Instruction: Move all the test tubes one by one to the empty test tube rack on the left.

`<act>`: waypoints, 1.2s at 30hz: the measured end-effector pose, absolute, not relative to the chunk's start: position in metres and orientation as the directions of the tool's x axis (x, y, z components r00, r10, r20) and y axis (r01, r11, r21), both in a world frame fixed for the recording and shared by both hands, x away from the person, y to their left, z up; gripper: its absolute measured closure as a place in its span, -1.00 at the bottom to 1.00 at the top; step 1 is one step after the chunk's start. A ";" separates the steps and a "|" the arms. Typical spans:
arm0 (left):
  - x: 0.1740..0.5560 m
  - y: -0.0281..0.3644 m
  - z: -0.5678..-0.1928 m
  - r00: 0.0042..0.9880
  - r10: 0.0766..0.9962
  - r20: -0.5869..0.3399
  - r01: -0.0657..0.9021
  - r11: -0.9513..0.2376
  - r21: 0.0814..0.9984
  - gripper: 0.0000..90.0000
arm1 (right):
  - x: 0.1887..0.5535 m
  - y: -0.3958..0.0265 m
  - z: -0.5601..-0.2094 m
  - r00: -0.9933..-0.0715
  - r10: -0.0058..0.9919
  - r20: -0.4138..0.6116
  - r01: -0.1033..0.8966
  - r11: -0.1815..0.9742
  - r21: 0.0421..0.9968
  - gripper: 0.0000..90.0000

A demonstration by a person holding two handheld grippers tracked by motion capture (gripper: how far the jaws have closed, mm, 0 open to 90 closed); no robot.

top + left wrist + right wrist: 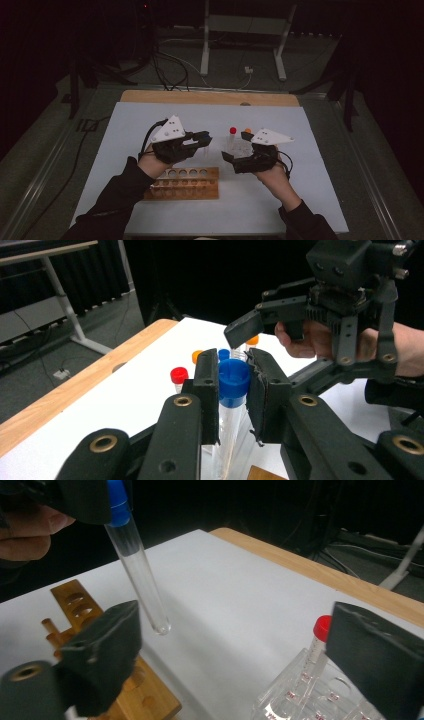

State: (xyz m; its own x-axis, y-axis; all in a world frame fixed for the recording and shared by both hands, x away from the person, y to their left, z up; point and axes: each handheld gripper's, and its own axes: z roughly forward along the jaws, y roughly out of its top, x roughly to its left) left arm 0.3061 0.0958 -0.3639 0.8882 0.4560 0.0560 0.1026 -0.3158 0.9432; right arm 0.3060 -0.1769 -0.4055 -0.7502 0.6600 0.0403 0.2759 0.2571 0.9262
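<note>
Blue-capped clear plastic test tube [231,400] is pinched just under its cap by the left tongs [234,390] and hangs upright in the air, its rounded bottom clear of the bench [150,125] and above the near end of the wooden tube rack with round holes [186,183]. Right tongs [235,655] stand spread wide with nothing between the pads, hovering over the clear plastic rack [310,695] that carries the remaining capped tubes. Judged progress: the tube is lifted out and on its way; seating it in a hole of the wooden rack is not yet done, and that rack's holes look empty in the high view. Left in the clear rack are a red-capped tube [320,645], at least one orange-capped tube [197,356] and another blue one. Obstruction: the right tongs sit close beside the hanging tube, so a swing could knock it. Floor cables and a white metal stand [245,30] lie well apart beyond the bench.
</note>
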 end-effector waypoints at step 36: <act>0.286 0.103 -0.414 0.903 0.429 -0.012 0.168 -0.326 0.930 0.72 | 0.304 -0.182 -0.406 -0.774 0.631 0.045 0.270 0.264 0.926 -1.00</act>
